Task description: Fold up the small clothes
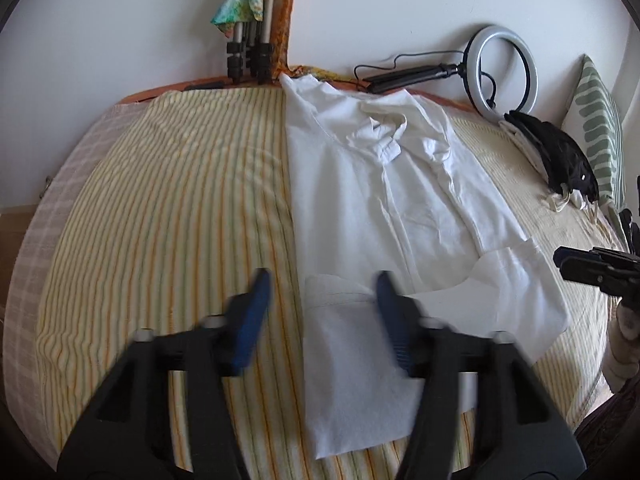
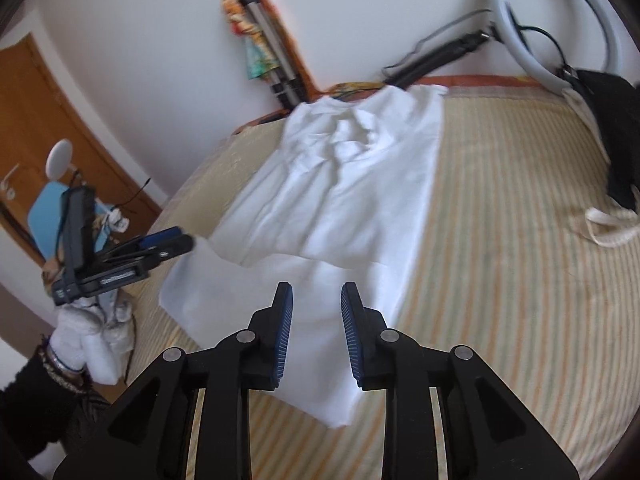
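Note:
A white collared shirt (image 1: 380, 208) lies flat on the striped bed, partly folded lengthwise, collar at the far end. It also shows in the right wrist view (image 2: 340, 200). My left gripper (image 1: 322, 280) is open and empty above the shirt's near left corner, one finger over the bedsheet, one over the cloth. My right gripper (image 2: 316, 292) is open and empty above the shirt's near hem. The right gripper also shows at the right edge of the left wrist view (image 1: 560, 258). The left gripper shows at the left of the right wrist view (image 2: 184, 240).
The yellow striped bedsheet (image 1: 160, 220) covers the bed. A ring light (image 1: 504, 72) leans on the wall at the far right. A black garment pile (image 1: 560, 156) and a green patterned pillow (image 1: 600, 128) lie on the right. Folded tripod legs (image 1: 248, 56) stand by the wall.

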